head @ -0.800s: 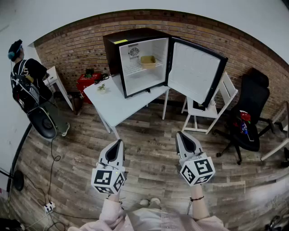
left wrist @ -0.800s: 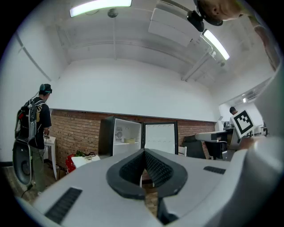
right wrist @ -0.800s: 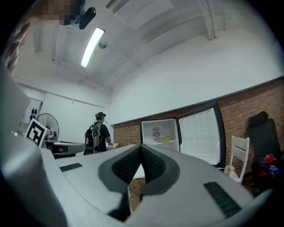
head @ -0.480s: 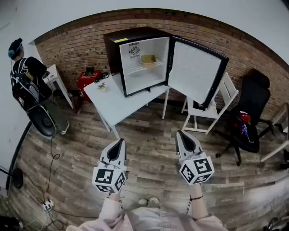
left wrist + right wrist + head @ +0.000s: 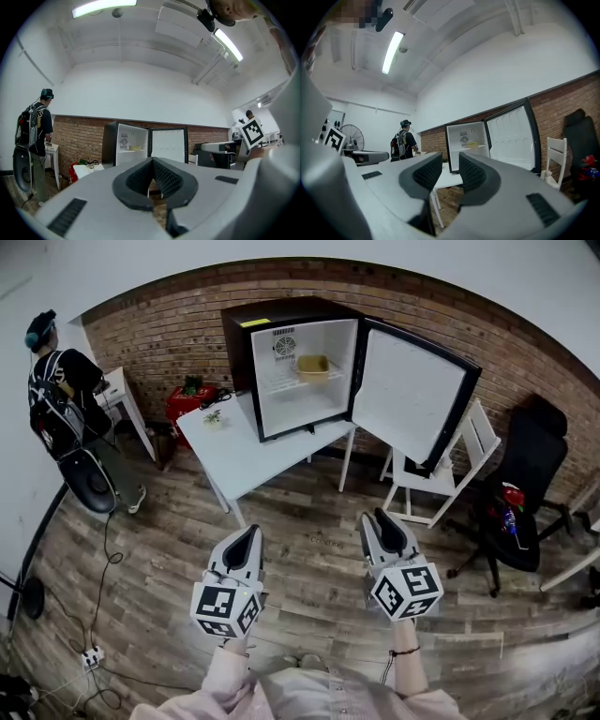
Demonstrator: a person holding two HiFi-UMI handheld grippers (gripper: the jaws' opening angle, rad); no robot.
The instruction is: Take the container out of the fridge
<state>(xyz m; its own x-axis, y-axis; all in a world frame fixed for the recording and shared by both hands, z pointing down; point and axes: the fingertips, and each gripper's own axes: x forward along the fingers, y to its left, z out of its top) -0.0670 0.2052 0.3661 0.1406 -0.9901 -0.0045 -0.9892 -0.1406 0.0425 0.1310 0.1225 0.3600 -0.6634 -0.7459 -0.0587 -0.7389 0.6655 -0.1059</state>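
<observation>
A small black fridge (image 5: 300, 371) stands on a white table (image 5: 246, 454) against the brick wall, its door (image 5: 412, 395) swung wide to the right. A pale yellow container (image 5: 312, 365) sits on the upper shelf inside; it also shows in the left gripper view as the container (image 5: 135, 147) and in the right gripper view as the container (image 5: 472, 146). Both grippers hang low over the wooden floor, well short of the table. My left gripper (image 5: 250, 533) (image 5: 152, 160) is shut with nothing in it. My right gripper (image 5: 373, 517) (image 5: 450, 161) stands open and empty.
A person with a backpack (image 5: 58, 404) stands at the far left by a small white table. A red box (image 5: 187, 405) sits behind the table. A white folding chair (image 5: 450, 474) and a black office chair (image 5: 525, 507) stand right of the fridge door. Cables and a power strip (image 5: 89, 658) lie on the floor.
The head view has shifted a little, so fridge and table sit slightly further right. Both grippers keep about the same place and the same jaw stance. The person at left moved slightly.
</observation>
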